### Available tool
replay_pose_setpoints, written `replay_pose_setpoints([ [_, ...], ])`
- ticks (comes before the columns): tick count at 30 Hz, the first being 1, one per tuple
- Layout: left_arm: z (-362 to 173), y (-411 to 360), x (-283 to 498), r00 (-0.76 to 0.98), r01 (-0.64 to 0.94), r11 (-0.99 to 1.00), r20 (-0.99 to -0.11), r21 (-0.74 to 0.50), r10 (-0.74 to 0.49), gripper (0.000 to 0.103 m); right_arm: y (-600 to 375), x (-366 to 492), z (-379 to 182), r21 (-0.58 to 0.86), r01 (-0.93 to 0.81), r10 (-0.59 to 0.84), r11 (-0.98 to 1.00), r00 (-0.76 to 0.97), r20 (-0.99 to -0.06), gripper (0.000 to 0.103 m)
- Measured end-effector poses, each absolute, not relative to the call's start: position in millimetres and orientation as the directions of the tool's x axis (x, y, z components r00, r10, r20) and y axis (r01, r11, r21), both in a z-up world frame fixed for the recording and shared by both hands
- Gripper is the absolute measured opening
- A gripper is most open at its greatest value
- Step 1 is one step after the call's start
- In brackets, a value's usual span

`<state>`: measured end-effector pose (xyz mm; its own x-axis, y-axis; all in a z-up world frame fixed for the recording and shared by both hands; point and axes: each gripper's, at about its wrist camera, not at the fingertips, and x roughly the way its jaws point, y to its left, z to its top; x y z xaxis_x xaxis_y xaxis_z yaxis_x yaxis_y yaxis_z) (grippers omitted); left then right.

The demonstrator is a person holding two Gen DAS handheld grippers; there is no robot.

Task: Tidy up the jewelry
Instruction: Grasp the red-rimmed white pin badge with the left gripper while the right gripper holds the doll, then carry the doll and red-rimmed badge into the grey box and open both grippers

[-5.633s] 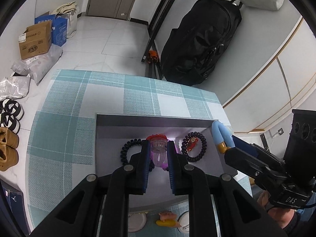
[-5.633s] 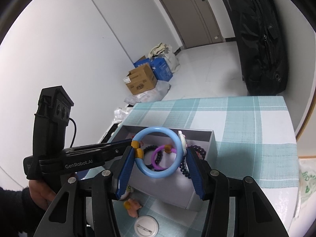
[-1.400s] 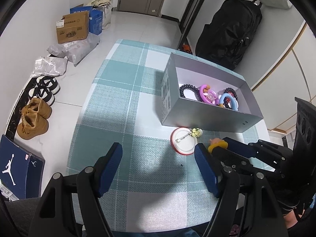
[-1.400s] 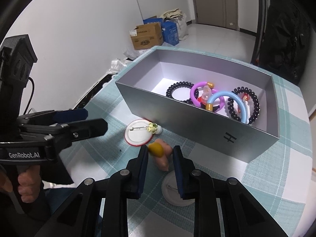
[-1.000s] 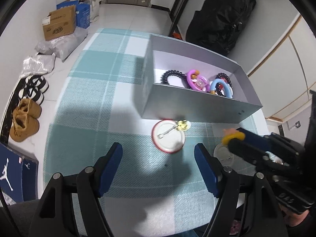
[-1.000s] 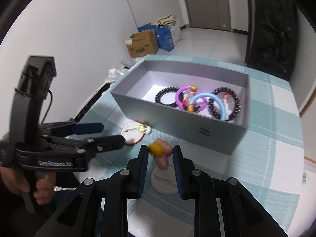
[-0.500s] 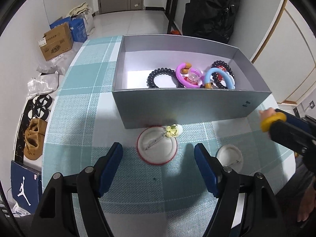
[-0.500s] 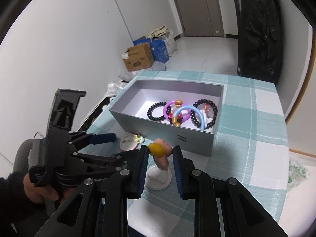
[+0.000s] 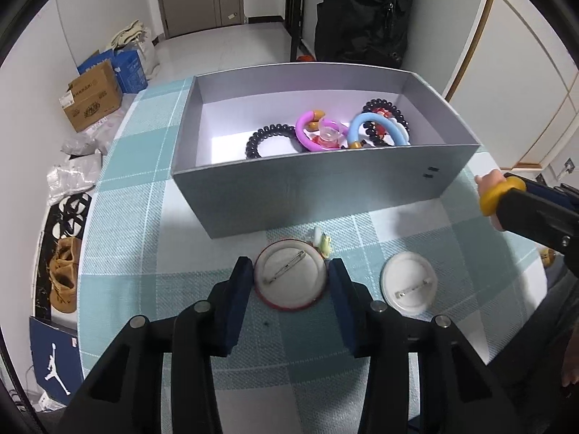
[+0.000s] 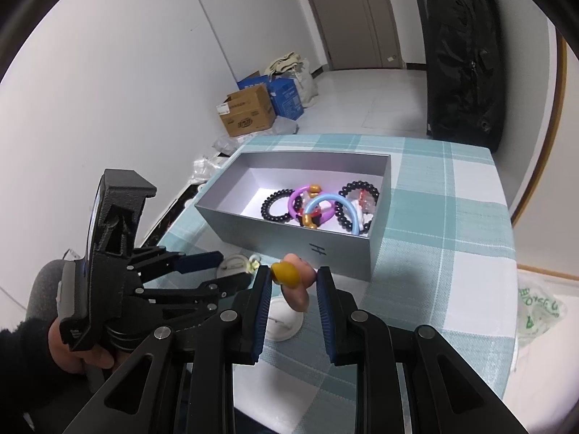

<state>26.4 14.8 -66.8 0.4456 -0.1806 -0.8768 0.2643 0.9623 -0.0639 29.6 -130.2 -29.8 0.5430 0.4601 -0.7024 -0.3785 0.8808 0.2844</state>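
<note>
A grey box (image 9: 325,188) on the checked tablecloth holds black bead bracelets (image 9: 269,141), a purple ring (image 9: 311,133) and a blue ring (image 9: 376,126). My left gripper (image 9: 291,282) stands open, its fingers on either side of a red-rimmed pin badge (image 9: 289,278) lying face down; a small yellow charm (image 9: 323,242) lies beside it. A white badge (image 9: 409,284) lies to the right. My right gripper (image 10: 294,289) is shut on a pink and yellow charm (image 10: 293,282), held above the table before the box (image 10: 300,231); it also shows in the left wrist view (image 9: 494,190).
A black backpack (image 9: 362,11) leans against the wall behind the table. Cardboard boxes (image 9: 94,97), bags and shoes (image 9: 65,275) lie on the floor at left. A plastic bag (image 10: 539,311) lies on the floor off the table's right edge.
My left gripper has come down and narrowed around the red-rimmed badge. My right gripper has lifted the pink and yellow charm and drawn back from the box.
</note>
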Motion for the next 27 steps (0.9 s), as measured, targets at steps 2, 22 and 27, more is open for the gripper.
replay_pose_setpoints([
  [2, -66.5, 16.1, 26.8, 0.439, 0.261, 0.962, -0.878, -0.080, -0.192, 0.038, -129.9, 29.8, -30.8, 0.282, -0.379, 0.459, 0.881, 0.543, -0.703, 0.024],
  [22, -35.3, 28.0, 14.3, 0.462, 0.255, 0.935, -0.819, -0.245, -0.340, 0.037, -133.8, 23.9, -22.4, 0.323, -0.381, 0.494, 0.866, 0.561, -0.664, 0.024],
  [27, -24.0, 29.7, 16.0, 0.493, 0.265, 0.923, -0.784, -0.279, -0.378, 0.037, -131.3, 26.3, -19.0, 0.334, -0.395, 0.512, 0.856, 0.561, -0.650, 0.024],
])
